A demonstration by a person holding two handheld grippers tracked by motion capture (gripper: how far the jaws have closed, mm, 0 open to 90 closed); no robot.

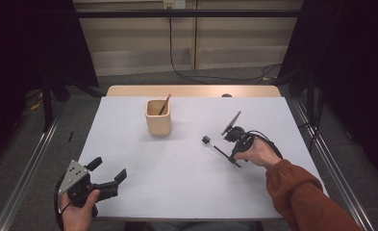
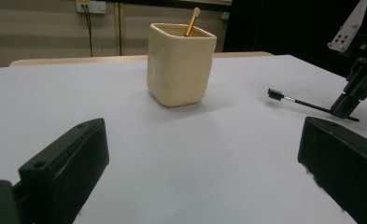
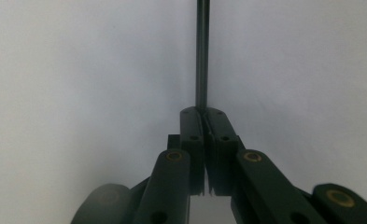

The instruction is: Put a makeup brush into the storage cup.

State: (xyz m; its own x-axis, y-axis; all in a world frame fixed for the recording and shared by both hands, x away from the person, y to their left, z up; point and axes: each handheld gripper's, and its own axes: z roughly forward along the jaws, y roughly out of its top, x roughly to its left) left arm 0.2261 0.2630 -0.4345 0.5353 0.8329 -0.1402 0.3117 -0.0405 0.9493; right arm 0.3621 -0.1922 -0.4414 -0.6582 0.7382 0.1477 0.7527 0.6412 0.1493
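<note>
A cream square cup [image 1: 158, 117] stands on the white table [image 1: 177, 183] at the centre back, with a gold-handled brush [image 1: 165, 103] leaning inside it; the left gripper view shows the cup [image 2: 181, 63] and that brush [image 2: 192, 21] too. A thin black brush [image 1: 219, 148] with a small dark head lies to the right of the cup. My right gripper [image 1: 235, 160] is shut on the handle end of this black brush [image 3: 202, 51], down at the table. My left gripper [image 1: 108, 170] rests open near the front left corner, nothing between its jaws.
A wooden tabletop edge [image 1: 191, 90] shows behind the white sheet. Metal rails run along both sides of the table. Cables lie on the floor at the back. A person's orange sleeve [image 1: 307, 197] comes in from the bottom right.
</note>
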